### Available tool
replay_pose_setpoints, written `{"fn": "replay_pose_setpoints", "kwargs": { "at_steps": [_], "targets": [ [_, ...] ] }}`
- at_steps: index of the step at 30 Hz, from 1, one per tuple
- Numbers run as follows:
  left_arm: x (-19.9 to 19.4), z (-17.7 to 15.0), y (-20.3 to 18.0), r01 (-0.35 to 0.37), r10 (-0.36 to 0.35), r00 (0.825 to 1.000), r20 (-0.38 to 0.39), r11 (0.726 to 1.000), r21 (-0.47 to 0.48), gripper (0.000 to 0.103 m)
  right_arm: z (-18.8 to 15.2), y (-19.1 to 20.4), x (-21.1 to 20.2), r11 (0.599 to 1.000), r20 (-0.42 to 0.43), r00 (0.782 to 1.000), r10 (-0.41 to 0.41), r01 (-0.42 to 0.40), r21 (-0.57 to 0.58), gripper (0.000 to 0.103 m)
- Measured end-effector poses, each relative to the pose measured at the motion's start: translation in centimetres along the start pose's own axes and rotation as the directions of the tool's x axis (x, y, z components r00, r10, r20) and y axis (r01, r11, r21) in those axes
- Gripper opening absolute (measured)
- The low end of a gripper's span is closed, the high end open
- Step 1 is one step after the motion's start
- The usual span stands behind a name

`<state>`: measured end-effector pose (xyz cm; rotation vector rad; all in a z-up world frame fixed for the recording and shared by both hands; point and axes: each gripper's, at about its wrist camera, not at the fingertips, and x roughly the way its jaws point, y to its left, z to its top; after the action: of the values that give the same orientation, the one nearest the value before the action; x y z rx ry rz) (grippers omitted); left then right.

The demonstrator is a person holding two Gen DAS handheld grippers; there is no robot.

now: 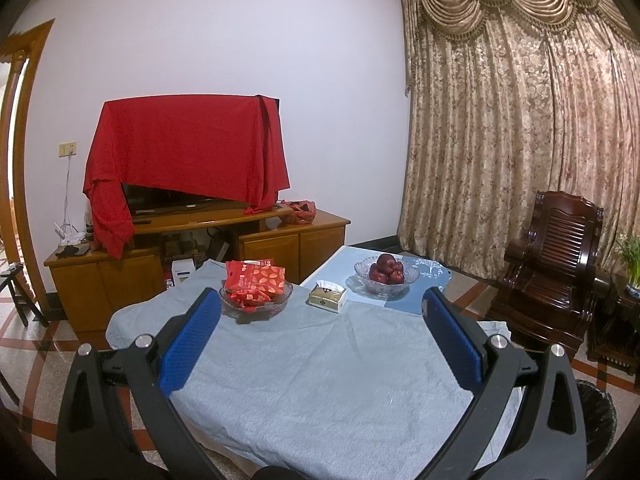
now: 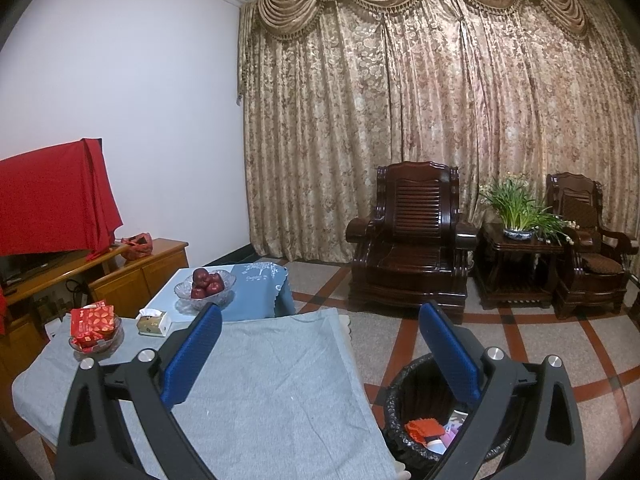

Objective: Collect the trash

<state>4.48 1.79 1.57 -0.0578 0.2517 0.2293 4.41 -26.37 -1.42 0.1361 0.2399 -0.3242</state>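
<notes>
Nearest, the right tool (image 2: 320,340) hangs spread and empty above the trash bin (image 2: 404,392) beside the tabletop (image 2: 260,392); collected wrappers (image 2: 424,429) lie inside it. The left tool (image 1: 322,326), likewise released, hovers level over the tabletop. Scan that cloth for leftovers before closing.

Left gripper (image 1: 320,300) gapes empty above grey-clothed table (image 1: 320,380); snack bowl (image 1: 256,300) beyond.

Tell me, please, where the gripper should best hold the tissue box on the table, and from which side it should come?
Probably grip the tissue box across its two long side faces, coming down from above. It lies flat on the grey cloth, with free space around it between the two glass bowls. Keep off the top middle, where a white tissue sticks out of the opening.
</notes>
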Motion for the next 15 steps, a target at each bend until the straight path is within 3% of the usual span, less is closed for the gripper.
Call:
{"fn": "replay_pose_setpoints", "kwargs": {
  "at_steps": [15],
  "targets": [
    [-0.03, 0.03, -0.28, 0.0, 0.0, 1.0, 0.0, 1.0, 0.0, 0.098, 0.14, -0.24, 0.0, 1.0, -0.002, 1.0, 0.0, 0.0, 0.001, 0.097]
  ]
}}
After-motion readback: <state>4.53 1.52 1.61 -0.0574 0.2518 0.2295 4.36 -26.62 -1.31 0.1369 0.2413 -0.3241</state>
